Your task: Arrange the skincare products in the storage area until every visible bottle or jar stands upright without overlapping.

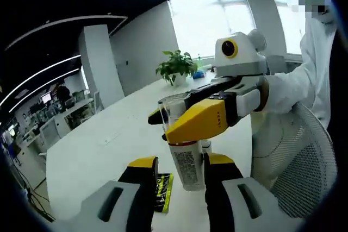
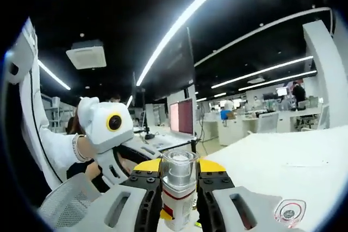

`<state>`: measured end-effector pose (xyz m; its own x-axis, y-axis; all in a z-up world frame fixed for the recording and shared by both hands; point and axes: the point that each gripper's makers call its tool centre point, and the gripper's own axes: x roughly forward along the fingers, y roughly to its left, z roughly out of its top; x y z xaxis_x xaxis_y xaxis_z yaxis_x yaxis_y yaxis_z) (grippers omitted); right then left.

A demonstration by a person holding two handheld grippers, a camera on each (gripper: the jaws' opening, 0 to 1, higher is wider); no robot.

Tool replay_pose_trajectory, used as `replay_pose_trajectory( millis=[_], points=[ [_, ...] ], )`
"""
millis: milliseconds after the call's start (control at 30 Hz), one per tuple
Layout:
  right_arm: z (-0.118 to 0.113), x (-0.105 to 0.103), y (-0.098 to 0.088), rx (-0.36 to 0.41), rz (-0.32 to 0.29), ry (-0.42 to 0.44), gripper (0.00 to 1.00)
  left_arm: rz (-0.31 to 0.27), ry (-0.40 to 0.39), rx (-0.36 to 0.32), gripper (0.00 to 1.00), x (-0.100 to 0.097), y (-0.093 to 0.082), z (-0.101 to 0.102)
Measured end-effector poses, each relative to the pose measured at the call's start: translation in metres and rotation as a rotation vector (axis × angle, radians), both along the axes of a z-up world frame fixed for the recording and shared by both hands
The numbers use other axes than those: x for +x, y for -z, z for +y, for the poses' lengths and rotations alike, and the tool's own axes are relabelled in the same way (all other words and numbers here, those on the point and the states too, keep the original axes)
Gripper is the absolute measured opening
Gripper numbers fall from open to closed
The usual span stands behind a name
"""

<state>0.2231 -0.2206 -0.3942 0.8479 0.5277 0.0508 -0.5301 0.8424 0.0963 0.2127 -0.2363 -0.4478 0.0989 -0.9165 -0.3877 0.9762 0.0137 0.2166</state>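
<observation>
A white bottle [image 1: 187,169] with a printed label and a clear cap [image 1: 174,107] stands upright between the jaws of my left gripper [image 1: 182,164]. There is a gap at its left side, so that gripper is open around it. My right gripper [image 1: 163,124] comes in from the right and is shut on the clear cap. In the right gripper view the same bottle [image 2: 176,202] rises between the jaws of my right gripper [image 2: 179,169], with its clear cap [image 2: 179,167] at their yellow tips.
A black and yellow sachet [image 1: 163,188] lies on the white table [image 1: 98,150] beside the bottle. A potted plant [image 1: 176,66] stands at the far end. A person in a white coat [image 1: 310,63] sits on a mesh chair [image 1: 310,156]. A small round jar [image 2: 288,210] rests on the table.
</observation>
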Motion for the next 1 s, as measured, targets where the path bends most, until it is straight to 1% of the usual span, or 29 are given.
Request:
replay_pose_trajectory(
  millis=[67,133,200,233,267,300,333,367,400,467,600,667,700,767,800,833,867,900,933,1000],
  points=[
    [0.005,-0.001,0.003,-0.028,0.001,-0.015,0.15,-0.006,0.004,0.006,0.34,-0.001,0.003,-0.002],
    [0.008,-0.002,0.005,-0.047,0.003,-0.026,0.15,0.012,0.006,0.013,0.33,0.000,0.009,-0.002],
    [0.009,-0.002,0.011,-0.083,0.009,-0.031,0.15,0.022,0.010,0.026,0.32,-0.001,0.013,-0.001],
    [0.011,-0.002,0.012,-0.094,0.011,-0.036,0.15,0.018,0.015,0.033,0.29,-0.002,0.016,-0.001],
    [0.012,-0.002,0.015,-0.107,0.018,-0.040,0.15,0.017,0.027,0.046,0.25,-0.004,0.018,0.000],
    [0.013,-0.002,0.016,-0.119,0.018,-0.042,0.15,0.030,0.038,0.070,0.24,-0.007,0.023,0.001],
    [0.015,-0.003,0.018,-0.128,0.021,-0.048,0.15,0.025,0.041,0.070,0.24,-0.007,0.023,-0.001],
    [0.013,-0.003,0.021,-0.137,0.024,-0.048,0.16,0.001,0.039,0.077,0.23,-0.006,0.023,0.000],
    [0.012,-0.003,0.022,-0.142,0.024,-0.047,0.16,-0.009,0.033,0.079,0.23,-0.006,0.024,0.001],
    [0.010,-0.002,0.025,-0.132,0.037,-0.054,0.16,0.008,0.021,0.070,0.22,-0.005,0.024,0.001],
    [0.006,0.000,0.032,-0.136,0.074,-0.038,0.17,0.043,-0.008,0.056,0.19,-0.001,0.028,0.003],
    [0.006,0.000,0.032,-0.138,0.078,-0.036,0.17,0.063,-0.015,0.042,0.19,-0.002,0.030,0.000],
    [0.007,-0.001,0.034,-0.149,0.079,-0.036,0.17,0.074,-0.020,0.035,0.19,-0.002,0.032,-0.002],
    [0.004,0.001,0.042,-0.197,0.098,-0.021,0.17,0.051,-0.034,0.042,0.19,0.001,0.039,-0.003],
    [0.002,0.001,0.046,-0.222,0.109,-0.011,0.17,0.052,-0.039,0.045,0.19,0.002,0.043,-0.004],
    [0.003,0.002,0.048,-0.231,0.111,-0.014,0.17,0.061,-0.041,0.041,0.19,0.002,0.045,-0.005],
    [0.003,0.002,0.049,-0.235,0.119,-0.013,0.17,0.085,-0.040,0.033,0.19,-0.002,0.045,-0.006],
    [0.002,0.002,0.052,-0.240,0.125,-0.004,0.16,0.091,-0.047,0.024,0.19,-0.002,0.046,-0.008],
    [0.003,0.002,0.053,-0.251,0.128,-0.002,0.16,0.087,-0.040,0.020,0.20,-0.002,0.050,-0.009],
    [0.005,0.001,0.056,-0.270,0.136,-0.005,0.16,0.084,-0.027,0.021,0.21,-0.005,0.049,-0.010]
  ],
)
